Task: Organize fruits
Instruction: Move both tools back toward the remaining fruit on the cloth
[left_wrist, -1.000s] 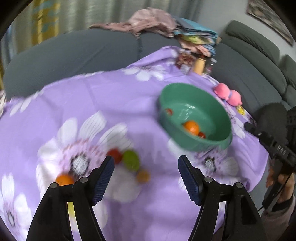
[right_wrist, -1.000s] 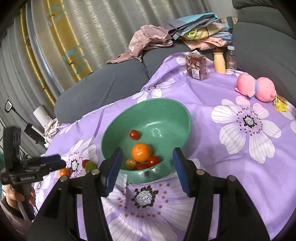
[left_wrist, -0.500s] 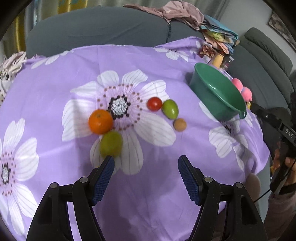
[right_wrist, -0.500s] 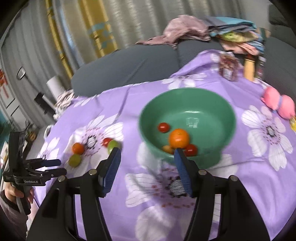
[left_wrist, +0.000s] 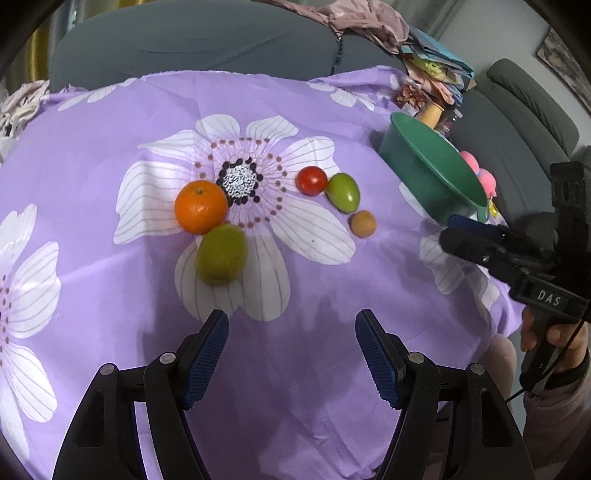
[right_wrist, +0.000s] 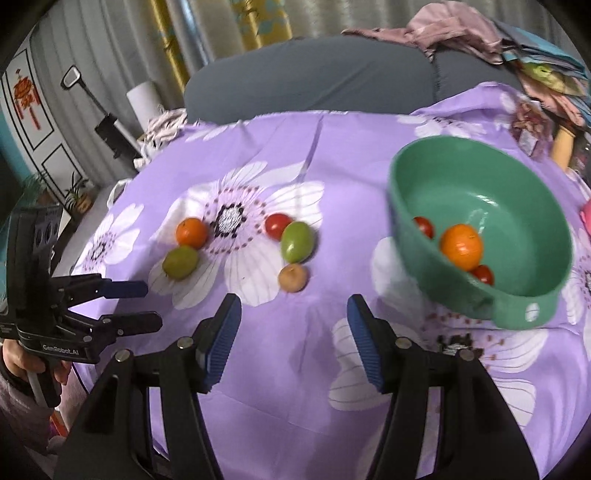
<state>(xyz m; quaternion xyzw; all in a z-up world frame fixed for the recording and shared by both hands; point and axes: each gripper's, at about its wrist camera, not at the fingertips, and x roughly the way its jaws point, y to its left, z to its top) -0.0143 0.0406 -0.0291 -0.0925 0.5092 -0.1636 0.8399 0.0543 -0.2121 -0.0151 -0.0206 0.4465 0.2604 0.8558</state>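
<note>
I read "DAS" on my right gripper (left_wrist: 458, 230) and "GenRobot.AI" on my left gripper (right_wrist: 142, 304).

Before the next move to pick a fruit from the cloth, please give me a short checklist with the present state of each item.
1. Left gripper open and empty: ok.
2. Right gripper open and empty: ok.
3. Five fruits on the cloth in plain view: ok.
4. Brown fruit free to grasp, apart from the green fruit: cannot tell, they lie very close.
5. Bowl has room: ok.
6. Grippers apart from each other: ok.
</note>
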